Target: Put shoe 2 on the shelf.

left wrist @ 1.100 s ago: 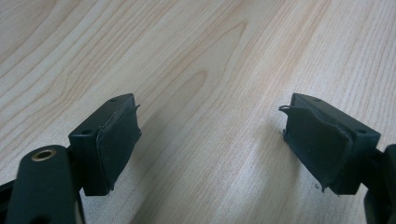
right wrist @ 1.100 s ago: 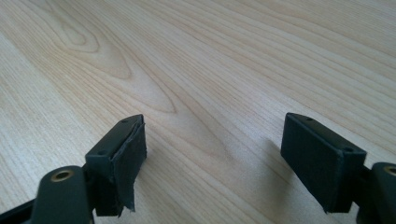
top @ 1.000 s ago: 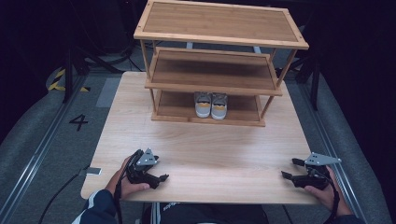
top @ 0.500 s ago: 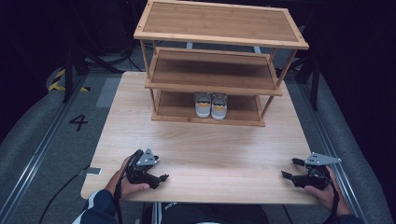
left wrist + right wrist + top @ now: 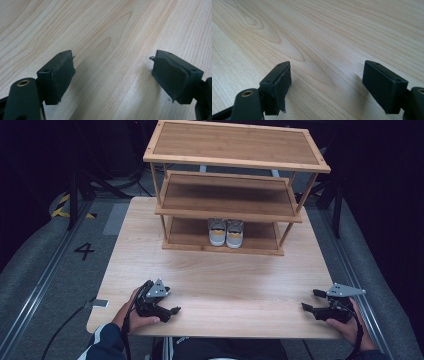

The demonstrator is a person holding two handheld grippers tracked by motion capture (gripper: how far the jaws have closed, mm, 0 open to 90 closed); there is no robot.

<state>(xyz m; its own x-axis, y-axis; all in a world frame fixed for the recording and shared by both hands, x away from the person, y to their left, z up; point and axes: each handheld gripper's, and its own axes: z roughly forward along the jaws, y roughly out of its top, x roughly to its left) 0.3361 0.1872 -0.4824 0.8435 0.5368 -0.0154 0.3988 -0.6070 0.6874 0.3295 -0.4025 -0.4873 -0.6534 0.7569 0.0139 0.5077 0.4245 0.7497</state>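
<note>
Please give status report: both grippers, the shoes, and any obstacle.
Left gripper and right gripper open, empty, low at near table edge. Pair of shoes on rack's bottom shelf, untouched. Bare table between, nothing blocking.

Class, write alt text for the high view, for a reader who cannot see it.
A pair of grey shoes sits on the bottom tier of a three-tier wooden shoe rack at the far side of a wooden table. At the near edge, a person's hands rest the left gripper and right gripper there, both open and empty.
</note>
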